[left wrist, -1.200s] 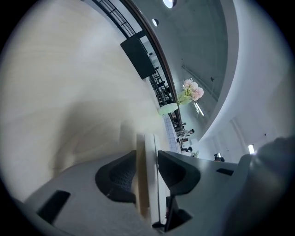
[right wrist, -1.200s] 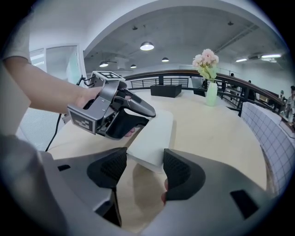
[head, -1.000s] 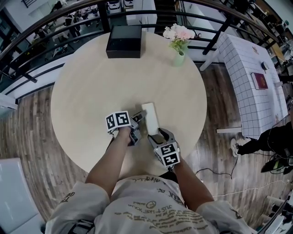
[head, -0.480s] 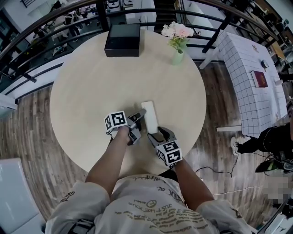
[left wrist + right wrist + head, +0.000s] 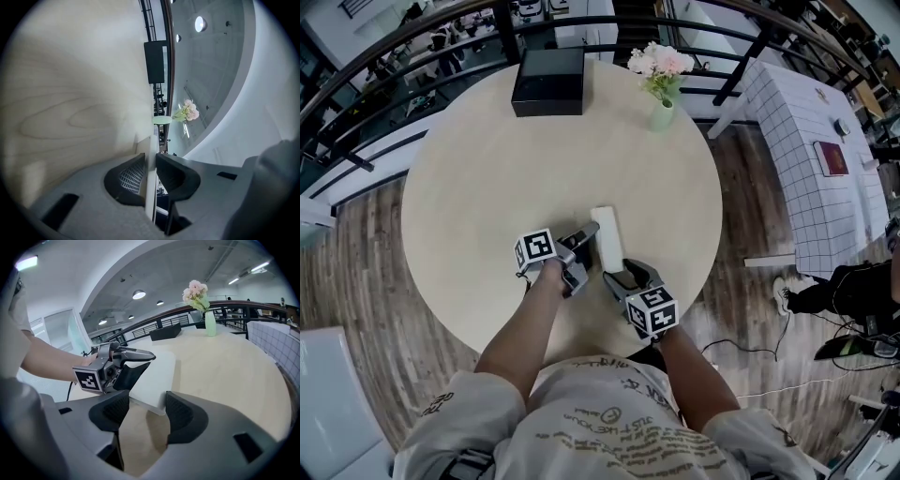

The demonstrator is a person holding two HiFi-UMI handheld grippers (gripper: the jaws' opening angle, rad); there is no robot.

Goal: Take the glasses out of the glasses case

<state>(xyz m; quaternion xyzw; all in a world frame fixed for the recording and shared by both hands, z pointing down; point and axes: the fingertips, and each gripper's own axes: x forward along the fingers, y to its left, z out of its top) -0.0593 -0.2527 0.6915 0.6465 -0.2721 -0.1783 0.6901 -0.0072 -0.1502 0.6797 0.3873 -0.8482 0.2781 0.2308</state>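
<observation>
Crosswise, the left gripper (image 5: 592, 231) jaws pinch the long left edge of the white oblong glasses case (image 5: 607, 240); the right gripper (image 5: 624, 277) jaws clamp its near end.

the table (image 5: 459, 197) lies open across its middle and along its left and right edges. at the far edge stands a box (image 5: 548, 80), and at the far right edge a vase (image 5: 663, 117) of flowers, with a gap between them. near the near edge the case (image 5: 608, 246) is hemmed in by the left gripper (image 5: 587, 234) on its left and the right gripper (image 5: 624, 275) at its near end. its right side and far end are free.
</observation>
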